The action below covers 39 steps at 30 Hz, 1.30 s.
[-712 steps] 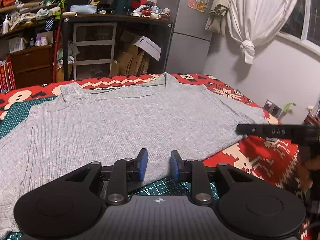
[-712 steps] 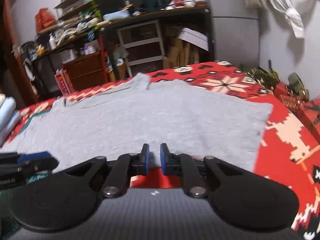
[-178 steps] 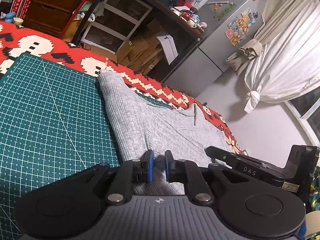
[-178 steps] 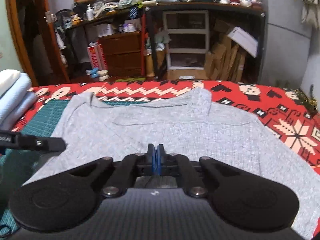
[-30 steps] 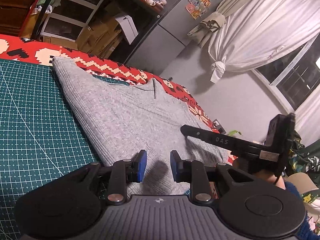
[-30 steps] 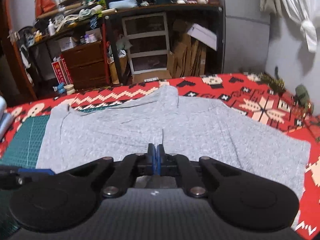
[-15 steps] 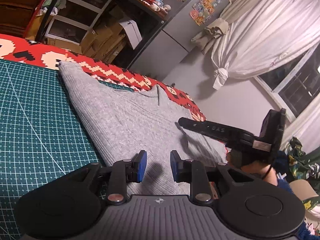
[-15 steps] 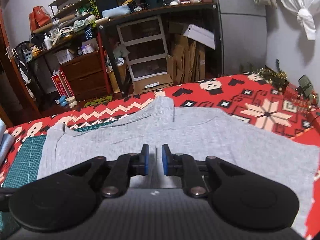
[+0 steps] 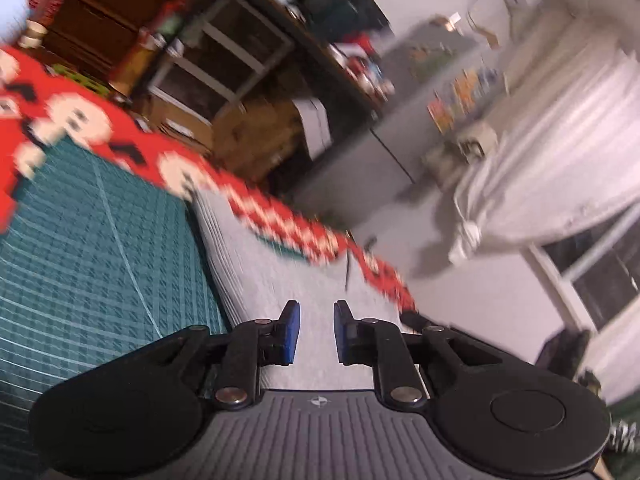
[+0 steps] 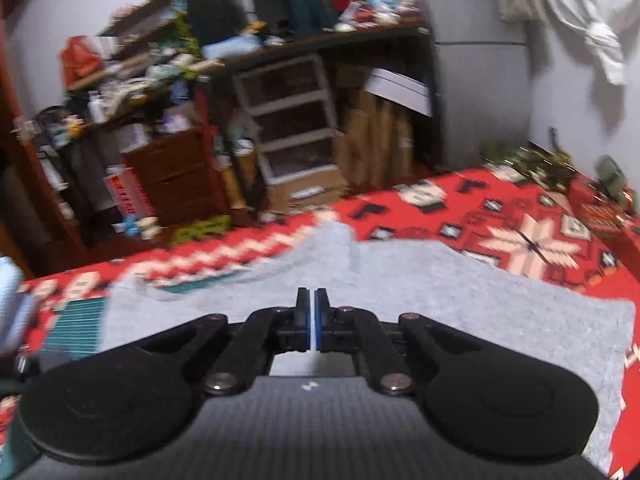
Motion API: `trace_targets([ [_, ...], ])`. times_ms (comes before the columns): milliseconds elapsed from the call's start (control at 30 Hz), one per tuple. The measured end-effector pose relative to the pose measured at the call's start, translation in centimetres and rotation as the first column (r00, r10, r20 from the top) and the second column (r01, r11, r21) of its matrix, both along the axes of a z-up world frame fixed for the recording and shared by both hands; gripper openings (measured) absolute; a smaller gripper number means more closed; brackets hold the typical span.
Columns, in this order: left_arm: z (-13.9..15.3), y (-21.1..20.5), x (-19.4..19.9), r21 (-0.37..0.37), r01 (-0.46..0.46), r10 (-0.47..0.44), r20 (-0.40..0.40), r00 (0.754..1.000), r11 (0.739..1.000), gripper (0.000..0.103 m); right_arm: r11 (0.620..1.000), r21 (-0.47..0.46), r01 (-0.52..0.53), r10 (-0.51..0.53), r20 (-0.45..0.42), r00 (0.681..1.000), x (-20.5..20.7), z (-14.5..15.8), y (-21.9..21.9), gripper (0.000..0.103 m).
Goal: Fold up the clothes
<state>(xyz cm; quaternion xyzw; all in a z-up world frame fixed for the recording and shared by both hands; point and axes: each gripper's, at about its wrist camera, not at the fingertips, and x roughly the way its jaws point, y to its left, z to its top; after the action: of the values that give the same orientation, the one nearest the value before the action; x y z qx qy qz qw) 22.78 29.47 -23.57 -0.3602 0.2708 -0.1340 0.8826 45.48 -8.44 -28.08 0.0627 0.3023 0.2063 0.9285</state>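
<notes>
Grey sweater (image 10: 420, 292) lies flat across the red patterned blanket (image 10: 520, 216), its left edge overlapping the green cutting mat (image 9: 80, 248); seen from the right wrist it fills the band from 9 to 3 o'clock just beyond the fingers, neckline at 12.

Left gripper (image 9: 314, 332): jaws closing, a clear gap remaining between the blue pads (image 9: 290, 332). Sweater lies below the gap, but nothing shows between the pads. View is blurred and tilted.

Right gripper (image 10: 311, 320): pads pressed together. No cloth visibly pinched; they sit over the sweater's middle.

Risks, judged from this layout:
- Left jaws may close on air or catch only the top layer, since the folded edge at 11 o'clock in the left view looks stacked. A fold lifted from there would come up uneven.
- Right gripper, closed with nothing in it, must reopen before any grasp; dragging it across the knit could rumple the flat panel.
- Knit may cling to the woolly blanket and stretch rather than slide.

Materials: sweater is fine ribbed knit, soft, limp, matte. Mat is smooth with a printed white grid. Blanket has blocky white and black motifs.
</notes>
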Motion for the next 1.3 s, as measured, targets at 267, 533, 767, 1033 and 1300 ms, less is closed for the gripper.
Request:
trace_targets([
  [267, 1.7, 1.7, 4.6, 0.102, -0.013, 0.020, -0.067, 0.998, 0.995, 0.004, 0.973, 0.067, -0.219, 0.220, -0.013, 0.975, -1.1, 3.1, 6.8, 0.008],
  [533, -3.7, 2.6, 7.2, -0.045, 0.023, -0.028, -0.107, 0.994, 0.999, 0.004, 0.939, 0.032, -0.343, 0.344, -0.038, 0.938, -0.9, 0.7, 13.4, 0.005],
  [767, -5.0, 3.0, 7.5, -0.043, 0.027, -0.032, -0.140, 0.990, 0.999, 0.003, 0.930, -0.065, -0.363, 0.353, -0.124, 0.927, 0.0, -2.2, 15.7, 0.005],
  [1033, -3.7, 2.7, 6.2, 0.018, 0.040, -0.038, -0.112, 0.993, 0.999, 0.002, 0.922, -0.064, -0.382, 0.370, -0.150, 0.917, -2.7, -0.9, 12.7, 0.008],
  [1300, -2.8, 0.5, 6.0, 0.091, 0.209, -0.199, -0.110, 0.974, 0.974, 0.006, 0.922, -0.107, -0.373, 0.350, -0.187, 0.918, -7.5, -1.2, 9.1, 0.008],
])
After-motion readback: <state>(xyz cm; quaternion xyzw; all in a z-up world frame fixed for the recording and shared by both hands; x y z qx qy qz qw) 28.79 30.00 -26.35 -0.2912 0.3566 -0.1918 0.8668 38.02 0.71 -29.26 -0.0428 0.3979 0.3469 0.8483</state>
